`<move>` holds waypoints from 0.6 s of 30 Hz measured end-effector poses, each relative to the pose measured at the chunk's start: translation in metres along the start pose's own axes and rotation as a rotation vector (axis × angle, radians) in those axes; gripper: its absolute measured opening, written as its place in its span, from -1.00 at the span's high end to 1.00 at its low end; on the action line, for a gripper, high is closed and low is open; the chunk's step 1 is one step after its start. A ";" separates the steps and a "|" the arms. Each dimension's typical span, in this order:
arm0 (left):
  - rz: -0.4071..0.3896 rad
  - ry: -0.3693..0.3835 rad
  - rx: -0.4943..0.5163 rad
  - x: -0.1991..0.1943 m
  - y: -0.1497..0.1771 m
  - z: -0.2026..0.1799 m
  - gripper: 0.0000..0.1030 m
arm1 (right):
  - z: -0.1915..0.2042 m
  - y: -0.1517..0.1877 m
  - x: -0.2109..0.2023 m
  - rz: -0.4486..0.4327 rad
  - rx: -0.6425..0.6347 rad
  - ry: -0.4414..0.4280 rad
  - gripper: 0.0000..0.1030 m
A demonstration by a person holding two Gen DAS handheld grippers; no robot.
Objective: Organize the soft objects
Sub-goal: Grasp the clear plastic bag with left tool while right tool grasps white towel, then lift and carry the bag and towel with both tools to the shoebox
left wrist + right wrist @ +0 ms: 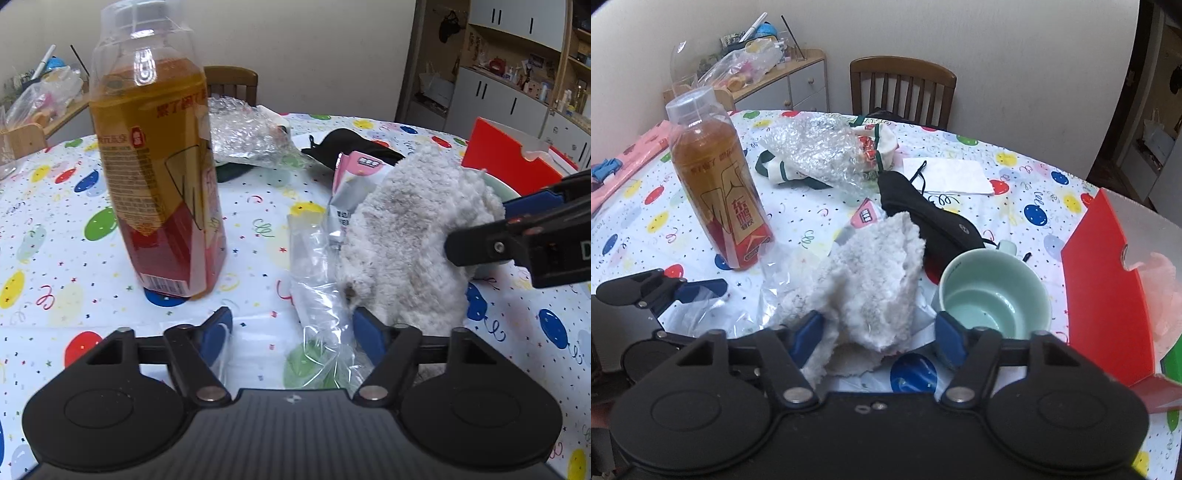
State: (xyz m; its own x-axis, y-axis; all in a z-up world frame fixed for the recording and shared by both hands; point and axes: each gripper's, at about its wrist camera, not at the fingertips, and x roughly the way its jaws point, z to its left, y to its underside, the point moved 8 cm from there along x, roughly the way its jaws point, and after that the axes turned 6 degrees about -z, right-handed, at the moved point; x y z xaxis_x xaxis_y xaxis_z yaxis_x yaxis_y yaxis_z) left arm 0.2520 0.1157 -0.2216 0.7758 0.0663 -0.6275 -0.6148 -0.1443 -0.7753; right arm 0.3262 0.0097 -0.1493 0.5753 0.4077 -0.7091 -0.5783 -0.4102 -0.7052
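A fluffy white cloth (406,236) (871,273) lies bunched on the balloon-print table (258,229), partly over a clear plastic bag (317,280). My left gripper (291,330) stands open low over the table; the bag lies between its pads and the right pad sits at the cloth's near edge. My right gripper (879,332) is open around the cloth's near end: its left pad touches the fluff, its right pad stands clear by a mint cup (993,295). A black fabric pouch (923,210) lies behind the cloth.
A tall tea bottle (159,177) (720,184) stands left of the cloth. Bubble wrap (816,147), a white-and-green cloth bag (882,147) and a white napkin (945,177) lie farther back. An open red box (1108,295) stands at the right. A wooden chair (901,88) is behind the table.
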 end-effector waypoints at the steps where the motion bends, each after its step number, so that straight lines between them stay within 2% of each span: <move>1: 0.001 0.004 -0.001 0.000 0.000 -0.001 -0.25 | 0.001 -0.001 0.000 -0.005 -0.005 0.002 -0.05; 8: -0.002 0.042 -0.018 -0.003 -0.002 -0.004 0.30 | 0.003 -0.002 -0.004 -0.024 -0.039 0.020 0.49; 11: 0.000 0.038 -0.021 -0.005 -0.003 -0.005 0.34 | 0.002 -0.002 -0.008 -0.037 -0.048 0.023 0.74; 13: 0.001 0.038 -0.020 -0.007 -0.004 -0.005 0.35 | 0.001 -0.002 -0.010 -0.047 -0.055 0.029 0.83; 18: -0.004 0.043 -0.027 -0.015 -0.007 -0.006 0.38 | 0.001 -0.004 -0.022 -0.100 -0.060 0.027 0.91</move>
State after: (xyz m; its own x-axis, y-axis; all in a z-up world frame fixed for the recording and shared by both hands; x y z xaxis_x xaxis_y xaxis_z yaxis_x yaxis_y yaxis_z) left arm 0.2454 0.1098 -0.2060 0.7837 0.0240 -0.6206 -0.6085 -0.1708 -0.7750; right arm 0.3149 0.0030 -0.1311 0.6447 0.4270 -0.6340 -0.4819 -0.4168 -0.7707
